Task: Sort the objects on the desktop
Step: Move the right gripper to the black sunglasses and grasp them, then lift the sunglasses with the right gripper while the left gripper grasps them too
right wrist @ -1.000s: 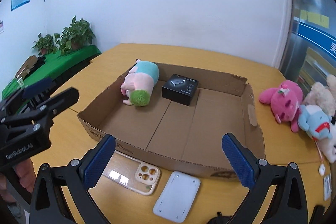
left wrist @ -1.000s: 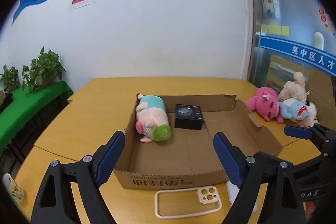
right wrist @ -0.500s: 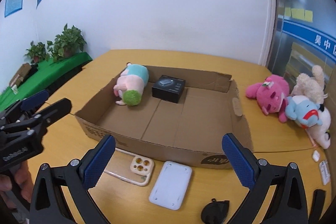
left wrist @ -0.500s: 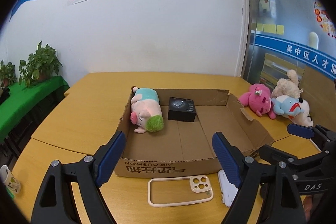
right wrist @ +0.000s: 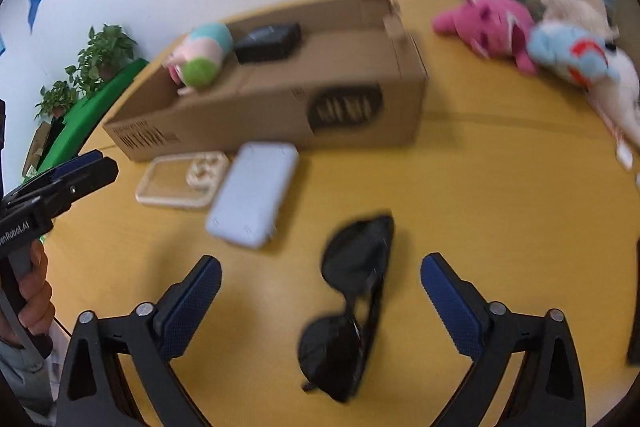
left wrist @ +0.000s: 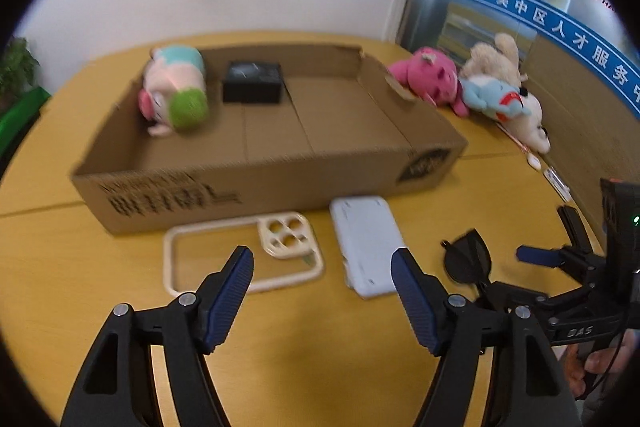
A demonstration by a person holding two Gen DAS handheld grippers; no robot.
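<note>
Right tool [right wrist: 320, 279] spread wide, empty; folded sunglasses [right wrist: 352, 303] lie between its fingers on worktop [right wrist: 500, 207], possibly untouched (blurry). Left tool [left wrist: 322, 275] released; phone case [left wrist: 240, 255] just ahead.

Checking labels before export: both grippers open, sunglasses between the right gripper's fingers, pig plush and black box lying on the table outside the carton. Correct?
One error: the pig plush and black box lie inside the cardboard carton, not outside it; the left wrist view shows this. The rest holds: left gripper and right gripper are both open, and the sunglasses lie on the table between the right gripper's fingers.
</note>
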